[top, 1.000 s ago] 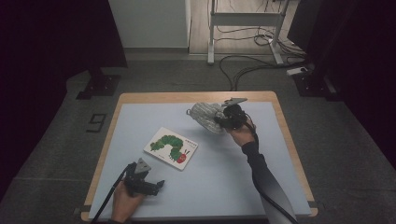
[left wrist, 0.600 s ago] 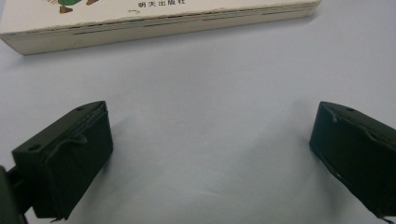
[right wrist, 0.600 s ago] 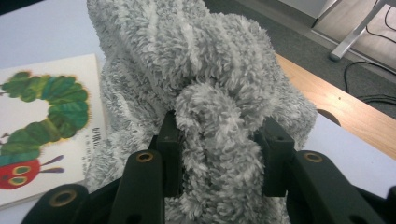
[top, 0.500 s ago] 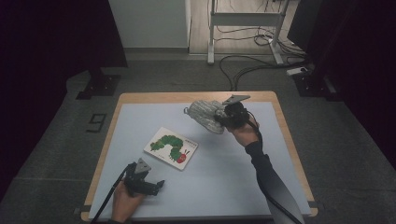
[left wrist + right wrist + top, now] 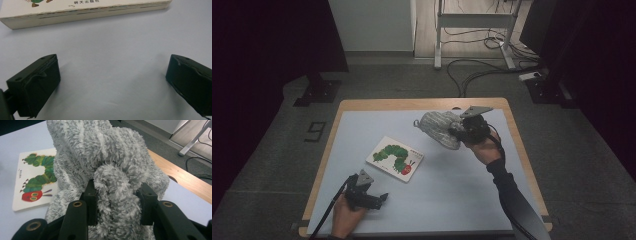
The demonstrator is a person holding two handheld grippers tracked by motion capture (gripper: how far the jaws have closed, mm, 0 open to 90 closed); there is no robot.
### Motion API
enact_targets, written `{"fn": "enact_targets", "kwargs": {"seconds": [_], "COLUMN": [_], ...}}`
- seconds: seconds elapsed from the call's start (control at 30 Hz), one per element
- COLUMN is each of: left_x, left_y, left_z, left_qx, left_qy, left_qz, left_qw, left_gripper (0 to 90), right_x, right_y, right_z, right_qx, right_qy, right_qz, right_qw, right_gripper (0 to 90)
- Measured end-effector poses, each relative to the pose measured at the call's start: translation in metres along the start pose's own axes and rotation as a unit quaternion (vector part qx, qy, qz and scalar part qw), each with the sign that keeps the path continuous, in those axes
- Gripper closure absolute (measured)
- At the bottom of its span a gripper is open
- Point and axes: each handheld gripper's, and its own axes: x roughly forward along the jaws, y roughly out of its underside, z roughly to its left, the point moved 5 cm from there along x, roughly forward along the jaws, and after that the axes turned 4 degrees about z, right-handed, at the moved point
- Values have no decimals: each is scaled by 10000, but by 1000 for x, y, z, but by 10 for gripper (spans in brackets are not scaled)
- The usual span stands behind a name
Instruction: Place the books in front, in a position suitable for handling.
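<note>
A fluffy grey striped cloth [image 5: 439, 129] hangs above the far right part of the table, and my right gripper [image 5: 458, 132] is shut on it. In the right gripper view a thick fold of the cloth [image 5: 117, 165] is pinched between the two black jaws. A white board book [image 5: 395, 158] with a green caterpillar lies flat near the table's middle; the book [image 5: 33, 180] sits beyond the cloth. My left gripper [image 5: 381, 198] rests low at the front left, open, jaws wide apart with bare table between them. The book's edge [image 5: 82, 12] lies just ahead of them.
The table [image 5: 472, 200] has a pale blue top with a wooden rim [image 5: 422, 103]. Beyond it are a dark floor with cables [image 5: 472, 75], a metal stand [image 5: 472, 30] and black equipment bases [image 5: 317, 92].
The right gripper has carried the grey cloth slightly left and lower. The left gripper and the book have stayed where they were.
</note>
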Motion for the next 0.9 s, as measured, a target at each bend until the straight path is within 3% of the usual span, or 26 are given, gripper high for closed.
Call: {"fn": "enact_targets", "kwargs": {"seconds": [0.57, 0.9], "left_x": [0, 0], "left_y": [0, 0], "left_z": [0, 0], "left_qx": [9, 8], "left_qy": [-2, 3], "left_qz": [12, 19], "left_qw": [10000, 10000], "left_gripper": [0, 0], "right_x": [-55, -87], "right_y": [43, 66], "right_z": [-12, -19], "right_qx": [218, 262], "right_qy": [56, 238], "right_qz": [-110, -138], "right_qw": [9997, 9993], "right_gripper": [597, 597]}}
